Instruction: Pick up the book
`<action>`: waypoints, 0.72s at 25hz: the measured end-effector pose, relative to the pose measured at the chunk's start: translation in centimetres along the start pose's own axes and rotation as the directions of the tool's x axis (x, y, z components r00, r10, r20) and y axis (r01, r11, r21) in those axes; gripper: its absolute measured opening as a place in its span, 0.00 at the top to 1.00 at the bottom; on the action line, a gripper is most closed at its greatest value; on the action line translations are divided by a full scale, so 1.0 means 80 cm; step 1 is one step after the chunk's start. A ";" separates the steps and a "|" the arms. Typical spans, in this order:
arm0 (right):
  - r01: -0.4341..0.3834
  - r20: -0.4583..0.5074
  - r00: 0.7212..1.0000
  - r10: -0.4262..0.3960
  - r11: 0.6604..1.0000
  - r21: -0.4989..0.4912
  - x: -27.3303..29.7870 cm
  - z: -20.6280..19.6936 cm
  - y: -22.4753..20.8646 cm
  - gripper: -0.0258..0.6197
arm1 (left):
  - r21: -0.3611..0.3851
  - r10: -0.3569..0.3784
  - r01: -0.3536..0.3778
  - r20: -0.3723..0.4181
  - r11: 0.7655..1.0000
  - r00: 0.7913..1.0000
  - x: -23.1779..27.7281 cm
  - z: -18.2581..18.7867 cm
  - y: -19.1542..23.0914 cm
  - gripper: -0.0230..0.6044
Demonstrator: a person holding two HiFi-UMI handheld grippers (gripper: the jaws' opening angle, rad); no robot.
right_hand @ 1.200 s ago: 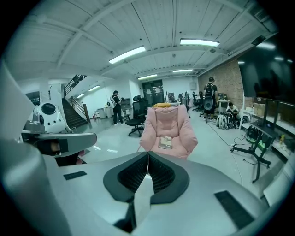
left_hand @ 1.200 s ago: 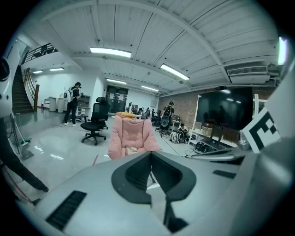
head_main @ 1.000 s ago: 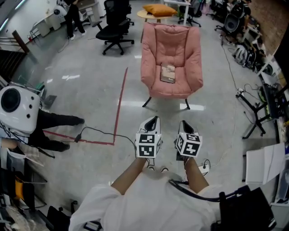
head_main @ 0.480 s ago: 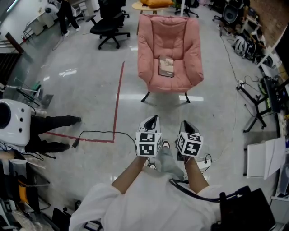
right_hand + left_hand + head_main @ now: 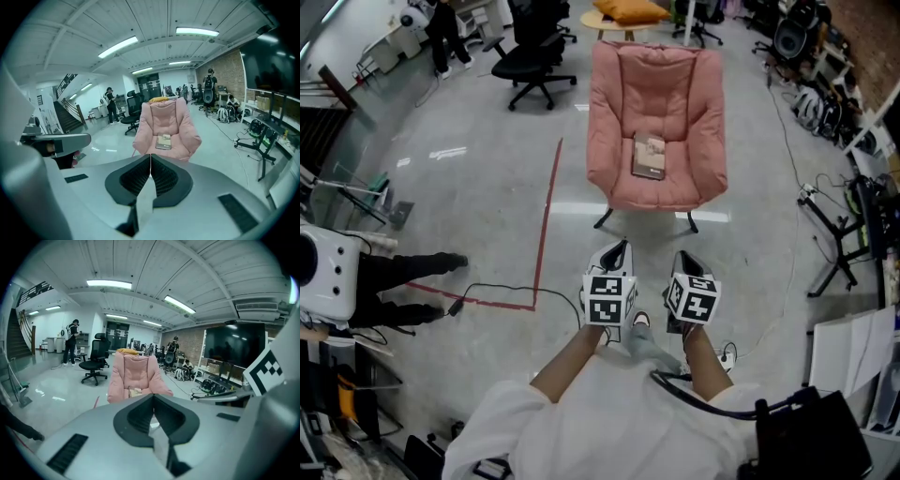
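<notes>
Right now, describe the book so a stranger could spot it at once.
Look for the big pink armchair on the open grey floor. The book lies flat on its seat. It is the only thing on the chair, small and pale against the pink.

Head view steeply down, gripper views forward along jaws; all share armchair (image 5: pixel 656 84), apparently far.

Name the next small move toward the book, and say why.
Probably step closer to the pink armchair: the book lies on its seat, well ahead of the left gripper and right gripper, both shut and empty.
</notes>
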State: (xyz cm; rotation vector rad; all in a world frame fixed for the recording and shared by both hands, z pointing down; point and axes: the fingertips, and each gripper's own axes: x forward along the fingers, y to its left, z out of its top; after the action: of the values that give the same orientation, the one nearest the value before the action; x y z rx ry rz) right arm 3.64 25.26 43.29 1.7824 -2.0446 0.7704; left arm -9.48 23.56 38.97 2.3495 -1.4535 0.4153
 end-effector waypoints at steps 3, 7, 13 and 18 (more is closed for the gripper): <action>-0.014 -0.009 1.000 0.014 1.000 0.001 0.021 0.015 -0.012 0.91 | -0.001 0.005 -0.005 -0.009 1.000 1.000 0.027 0.010 0.001 0.95; -0.026 -0.021 0.999 0.026 1.000 -0.004 0.045 0.033 -0.031 0.91 | 0.003 0.013 -0.013 -0.014 1.000 1.000 0.062 0.025 -0.002 0.95; -0.041 -0.028 0.999 0.041 0.999 -0.022 0.083 0.065 -0.057 0.91 | -0.001 0.020 -0.020 -0.015 1.000 1.000 0.114 0.048 -0.004 0.95; -0.054 -0.029 0.998 0.053 0.998 -0.038 0.112 0.093 -0.080 0.91 | -0.011 0.034 -0.035 -0.023 0.999 0.999 0.153 0.062 -0.005 0.95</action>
State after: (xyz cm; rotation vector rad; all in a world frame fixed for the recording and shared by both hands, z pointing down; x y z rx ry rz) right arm 9.19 13.16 43.58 1.6931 -2.0822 0.7608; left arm -3.48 11.77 39.62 2.3068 -1.4840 0.4403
